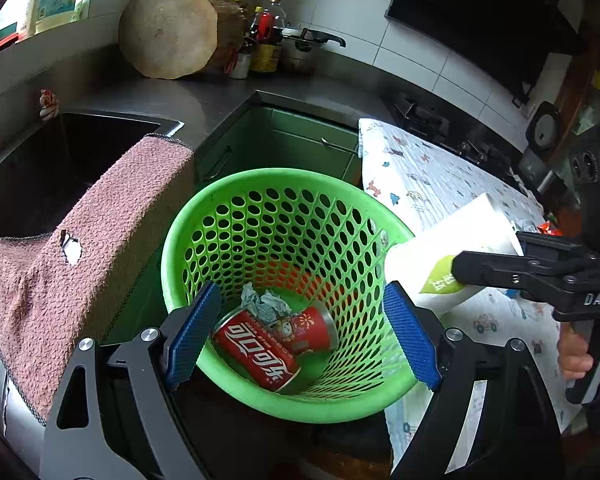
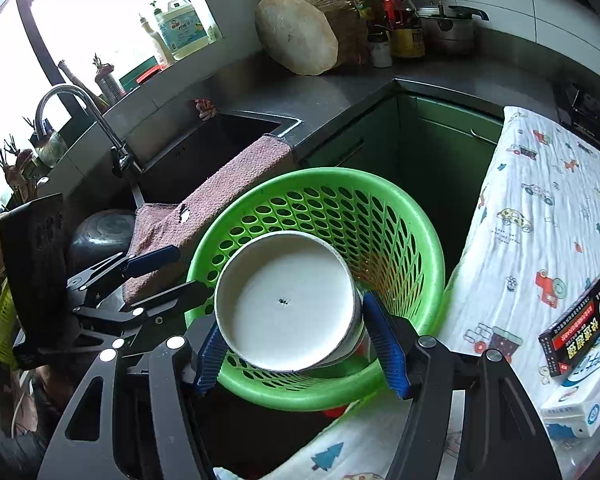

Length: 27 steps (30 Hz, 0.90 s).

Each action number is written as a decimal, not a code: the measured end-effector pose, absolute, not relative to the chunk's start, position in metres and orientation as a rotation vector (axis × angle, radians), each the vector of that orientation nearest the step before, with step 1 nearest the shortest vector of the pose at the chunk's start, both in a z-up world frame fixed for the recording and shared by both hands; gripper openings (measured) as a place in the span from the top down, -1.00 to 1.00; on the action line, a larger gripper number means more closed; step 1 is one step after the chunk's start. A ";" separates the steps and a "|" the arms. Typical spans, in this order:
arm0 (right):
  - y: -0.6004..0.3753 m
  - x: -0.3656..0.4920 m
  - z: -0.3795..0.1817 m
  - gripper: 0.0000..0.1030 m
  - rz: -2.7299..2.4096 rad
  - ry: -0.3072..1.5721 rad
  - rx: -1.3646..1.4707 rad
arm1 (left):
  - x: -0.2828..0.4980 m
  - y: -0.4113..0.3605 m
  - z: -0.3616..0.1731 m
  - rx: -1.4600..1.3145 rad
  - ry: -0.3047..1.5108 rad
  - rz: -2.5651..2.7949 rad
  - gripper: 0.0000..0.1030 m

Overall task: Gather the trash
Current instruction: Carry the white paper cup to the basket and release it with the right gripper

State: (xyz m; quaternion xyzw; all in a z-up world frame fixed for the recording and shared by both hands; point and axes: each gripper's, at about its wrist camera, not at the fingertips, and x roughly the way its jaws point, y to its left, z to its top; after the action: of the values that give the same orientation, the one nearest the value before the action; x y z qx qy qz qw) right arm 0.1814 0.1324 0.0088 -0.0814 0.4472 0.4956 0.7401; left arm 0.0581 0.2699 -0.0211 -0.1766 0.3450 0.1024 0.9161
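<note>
Paper cup (image 2: 286, 300), white, held sideways between the blue pads of the right hand-held gripper (image 2: 292, 344), which is clenched on its wall; the cup's mouth faces the camera and it hangs over the near part of the green basket (image 2: 428, 216); in the left wrist view the same cup (image 1: 452, 248) sits at the basket's right rim (image 1: 204, 208), not yet fully above the opening. Left hand-held gripper (image 1: 302, 332): jaws released, nothing between them, poised above the basket; beneath lie a red can (image 1: 256, 354), a red cup (image 1: 314, 330) and crumpled paper (image 1: 262, 302). Judged step: dropping the cup in; to do it well, carry the cup inward until it clears the rim, then part the jaws so that it falls inside rather than glancing off the edge; keep the left tool out of the path. Beyond: pink cloth (image 2: 204, 208) over the sink edge (image 2: 260, 118); patterned cloth (image 2: 540, 208) on the counter bearing small boxes (image 2: 580, 328), likely still to be collected.
</note>
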 end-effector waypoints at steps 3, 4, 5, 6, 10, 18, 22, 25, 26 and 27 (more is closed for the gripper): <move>0.138 0.182 0.006 -0.43 1.093 0.974 -0.150 | 0.052 0.270 -0.015 -0.360 0.691 0.217 -0.63; 0.135 0.181 0.007 -0.51 1.096 0.965 -0.137 | 0.051 0.270 -0.013 -0.357 0.686 0.220 -0.64; 0.133 0.181 0.009 -0.51 1.101 0.961 -0.127 | 0.050 0.269 -0.011 -0.351 0.681 0.223 -0.64; 0.130 0.180 0.010 -0.51 1.100 0.956 -0.123 | 0.050 0.268 -0.009 -0.346 0.678 0.225 -0.64; 0.102 0.179 0.019 -0.51 1.059 0.906 -0.148 | 0.051 0.261 -0.002 -0.335 0.667 0.211 -0.65; -0.004 0.195 0.025 -0.58 0.886 0.866 -0.140 | 0.072 0.229 0.004 -0.301 0.676 0.145 -0.67; -0.065 0.207 0.020 -0.58 0.787 0.872 -0.129 | 0.087 0.208 0.004 -0.294 0.687 0.091 -0.69; -0.102 0.215 0.011 -0.58 0.734 0.889 -0.111 | 0.100 0.188 0.004 -0.275 0.702 0.056 -0.69; -0.112 0.217 0.007 -0.58 0.723 0.898 -0.105 | 0.105 0.181 0.004 -0.266 0.707 0.044 -0.69; -0.119 0.219 0.003 -0.57 0.710 0.906 -0.104 | 0.110 0.174 0.004 -0.259 0.712 0.033 -0.69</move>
State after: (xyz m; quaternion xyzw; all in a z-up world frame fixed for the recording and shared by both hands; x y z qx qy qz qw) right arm 0.2190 -0.1192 0.0025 -0.0494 0.4282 0.3354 0.8377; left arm 0.1100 0.1744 0.0038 -0.1264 0.3476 0.0161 0.9289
